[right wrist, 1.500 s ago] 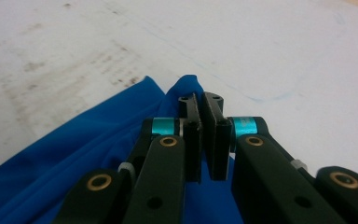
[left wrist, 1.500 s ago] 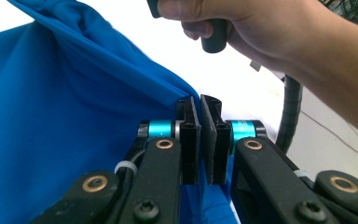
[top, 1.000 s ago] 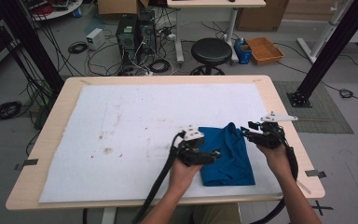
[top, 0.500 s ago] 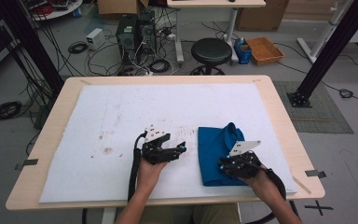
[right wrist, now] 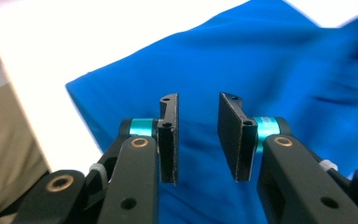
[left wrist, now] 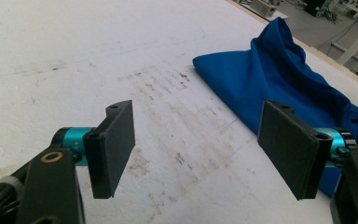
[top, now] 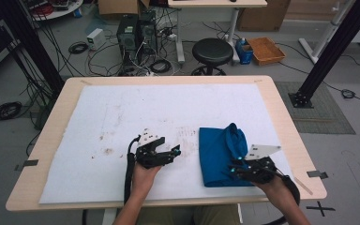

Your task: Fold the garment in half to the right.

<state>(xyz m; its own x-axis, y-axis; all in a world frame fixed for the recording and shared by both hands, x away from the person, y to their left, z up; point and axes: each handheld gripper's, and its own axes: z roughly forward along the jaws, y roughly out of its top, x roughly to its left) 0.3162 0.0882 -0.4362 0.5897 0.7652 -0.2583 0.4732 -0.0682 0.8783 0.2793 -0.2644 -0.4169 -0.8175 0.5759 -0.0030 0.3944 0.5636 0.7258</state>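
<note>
One stained white mat [top: 122,117] on wood table [top: 281,117]; cables on floor [top: 75,47].

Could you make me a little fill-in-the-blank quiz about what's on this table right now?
1. The folded cloth on the white mat is ____ in colour.
2. The left gripper hovers over bare mat with its jaws wide ____.
3. The right gripper is above the cloth's ____ edge, the one closest to the person.
4. Behind the table stands a round black ____.

Missing words: blue; open; near; stool
</note>
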